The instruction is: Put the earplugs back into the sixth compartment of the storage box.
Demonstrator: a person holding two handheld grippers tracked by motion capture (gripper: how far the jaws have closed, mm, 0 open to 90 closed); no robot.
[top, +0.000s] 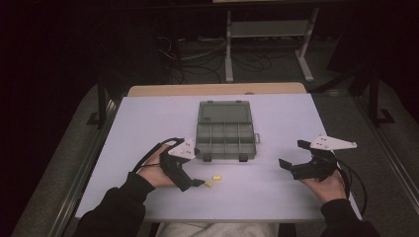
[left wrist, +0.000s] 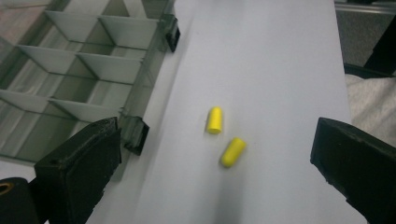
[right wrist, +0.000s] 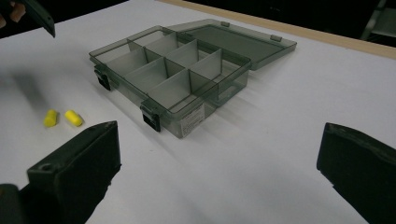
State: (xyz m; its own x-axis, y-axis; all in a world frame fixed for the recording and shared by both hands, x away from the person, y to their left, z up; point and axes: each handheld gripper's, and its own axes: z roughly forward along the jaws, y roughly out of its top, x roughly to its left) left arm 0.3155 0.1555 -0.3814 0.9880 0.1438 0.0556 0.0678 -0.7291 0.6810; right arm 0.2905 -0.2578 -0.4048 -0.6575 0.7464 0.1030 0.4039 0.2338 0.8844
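A clear grey organizer box (top: 226, 131) lies open at the table's centre, lid folded back, its compartments empty. Two yellow earplugs (top: 216, 177) (top: 208, 184) rest on the white table just in front of its near left corner. My left gripper (top: 197, 167) hovers open beside them. In the left gripper view both earplugs (left wrist: 215, 120) (left wrist: 233, 151) lie between the wide-spread jaws, with the box (left wrist: 84, 70) at the left. My right gripper (top: 291, 154) is open and holds nothing, to the right of the box (right wrist: 182, 70). Its view also catches the earplugs (right wrist: 50, 117) (right wrist: 74, 117) far left.
The white table top (top: 148, 123) has bare room on both sides of the box and a wooden strip (top: 217, 89) along its far edge. Beyond it stand a metal frame (top: 269, 29) and floor cables (top: 197, 54). Black cables trail from both grippers.
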